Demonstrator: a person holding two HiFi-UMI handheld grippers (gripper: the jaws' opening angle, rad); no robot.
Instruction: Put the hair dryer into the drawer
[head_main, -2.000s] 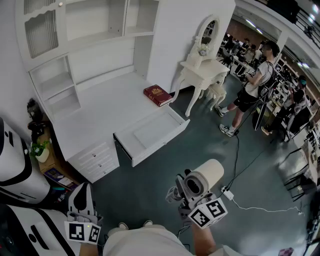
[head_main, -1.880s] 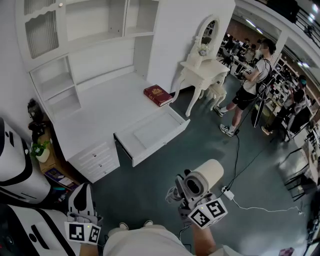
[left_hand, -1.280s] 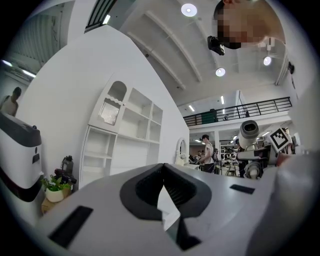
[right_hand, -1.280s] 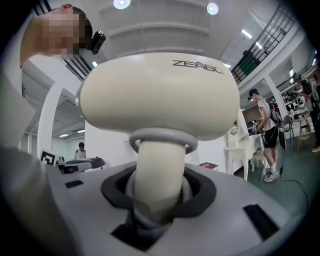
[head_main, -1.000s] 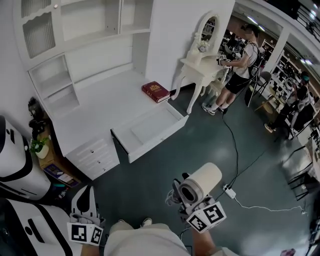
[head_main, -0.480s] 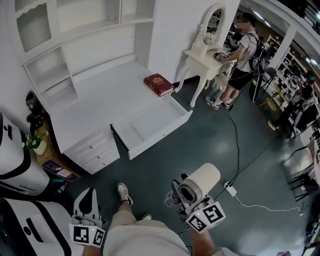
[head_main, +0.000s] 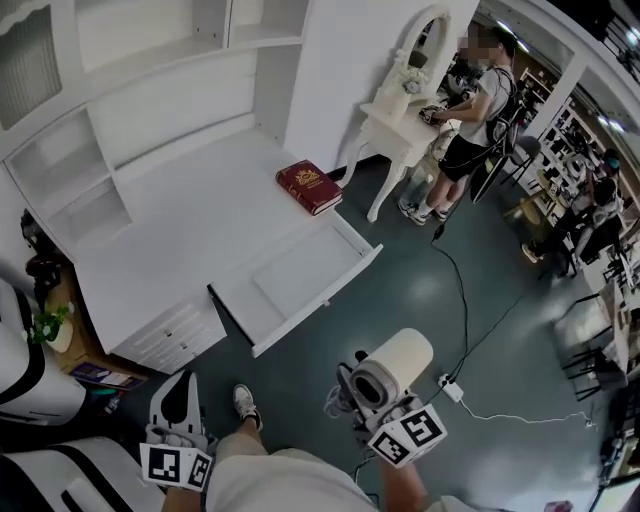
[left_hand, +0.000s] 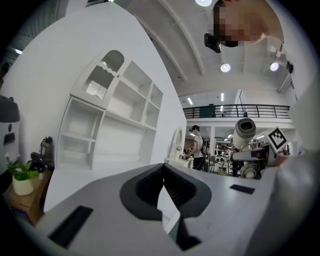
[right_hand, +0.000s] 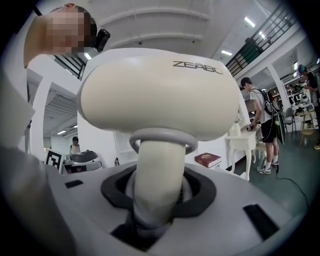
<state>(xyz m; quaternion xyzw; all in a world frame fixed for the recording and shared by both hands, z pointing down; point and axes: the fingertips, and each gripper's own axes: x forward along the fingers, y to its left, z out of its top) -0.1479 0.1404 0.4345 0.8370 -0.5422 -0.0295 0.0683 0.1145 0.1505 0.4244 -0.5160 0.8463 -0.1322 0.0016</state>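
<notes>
A cream hair dryer stands upright by its handle in my right gripper, whose jaws are shut on the handle. In the right gripper view the dryer's barrel fills the upper frame and the handle runs down between the pads of my right gripper. The white drawer stands pulled out of the desk, open and empty, well ahead of both grippers. My left gripper is low at the left, holding nothing. Its jaw tips meet in the left gripper view.
A red book lies on the white desk behind the drawer. A white dressing table stands at the right with a person beside it. A cable and power strip lie on the floor.
The desk and drawer have come closer as the wearer steps forward, a shoe now showing. Both grippers moved along with it. The person in the background walked up to the dressing table.
</notes>
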